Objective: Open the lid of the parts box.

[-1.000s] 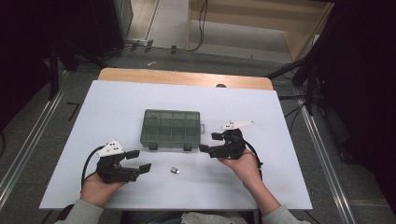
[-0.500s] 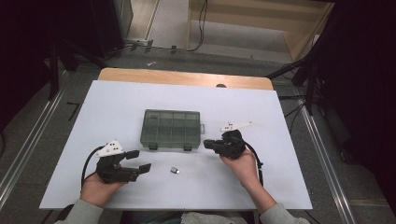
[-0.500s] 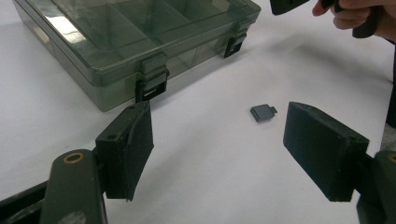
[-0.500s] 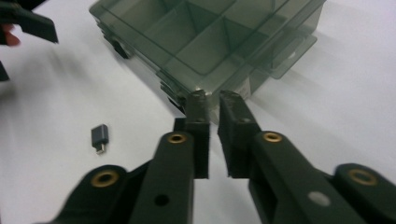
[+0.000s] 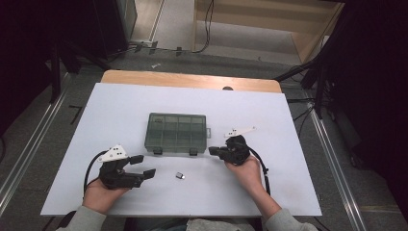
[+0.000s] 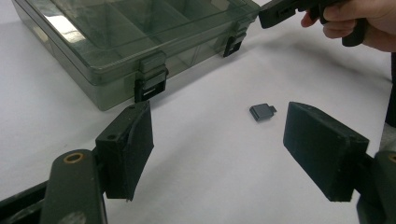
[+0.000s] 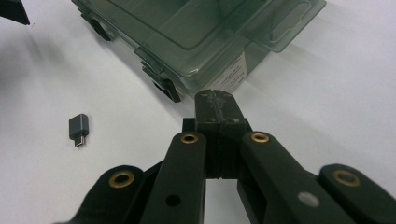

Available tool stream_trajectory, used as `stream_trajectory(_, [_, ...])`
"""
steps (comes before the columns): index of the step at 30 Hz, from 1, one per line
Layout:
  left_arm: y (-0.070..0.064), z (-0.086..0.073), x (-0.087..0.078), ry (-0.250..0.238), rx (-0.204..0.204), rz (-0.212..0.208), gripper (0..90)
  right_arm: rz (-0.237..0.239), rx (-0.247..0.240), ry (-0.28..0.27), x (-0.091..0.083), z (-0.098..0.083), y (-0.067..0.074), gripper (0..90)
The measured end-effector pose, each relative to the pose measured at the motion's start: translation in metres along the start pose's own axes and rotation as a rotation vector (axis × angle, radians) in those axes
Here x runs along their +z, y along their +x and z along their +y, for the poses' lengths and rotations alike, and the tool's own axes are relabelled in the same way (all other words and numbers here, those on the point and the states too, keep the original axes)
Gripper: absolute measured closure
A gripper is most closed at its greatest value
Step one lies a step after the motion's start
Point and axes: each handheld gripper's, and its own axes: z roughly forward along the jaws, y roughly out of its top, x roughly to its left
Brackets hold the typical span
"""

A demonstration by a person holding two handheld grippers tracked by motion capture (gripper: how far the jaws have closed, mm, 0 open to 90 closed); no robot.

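A smoky-green clear compartment box (image 5: 177, 133) lies closed in the middle of the white table, its two dark latches facing me. A small grey adapter plug (image 5: 180, 176) lies loose in front of it. My left gripper (image 5: 144, 165) rests at the lower left, open, with nothing between its pads. In the left gripper view the plug (image 6: 262, 112) lies ahead between the wide jaws (image 6: 217, 126), and the box (image 6: 116, 42) sits beyond. My right gripper (image 5: 212, 150) is shut and empty. Its tip (image 7: 217, 100) points at the box's near right corner (image 7: 201, 37). The plug (image 7: 78, 127) lies to its left.
The white table top (image 5: 288, 192) has a wooden strip (image 5: 192, 79) along its far edge. Black cables (image 5: 263, 168) trail from each gripper toward me. The other hand's gripper tip (image 6: 275, 11) shows at the top of the left gripper view, beside the box's right latch.
The right gripper's jaws have closed from wide open to shut, with nothing between them. The left gripper, box and plug have stayed where they were.
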Motion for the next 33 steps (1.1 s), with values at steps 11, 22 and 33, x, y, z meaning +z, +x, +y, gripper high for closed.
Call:
stream_trajectory(11, [0.0002, -0.0005, -0.0005, 0.002, -0.002, 0.005, 24.1, 0.015, 0.0, 0.001, 0.0043, -0.0003, 0.0015, 87.6])
stream_trajectory(22, [0.0002, -0.0007, -0.0004, 0.007, -0.004, 0.008, 24.1, 0.018, 0.0, 0.007, 0.0064, -0.0005, 0.0008, 87.6])
stream_trajectory(33, [0.0005, -0.0009, -0.0002, 0.01, -0.005, 0.013, 24.1, 0.028, -0.013, -0.004, 0.0057, 0.0001, 0.0033, 87.6])
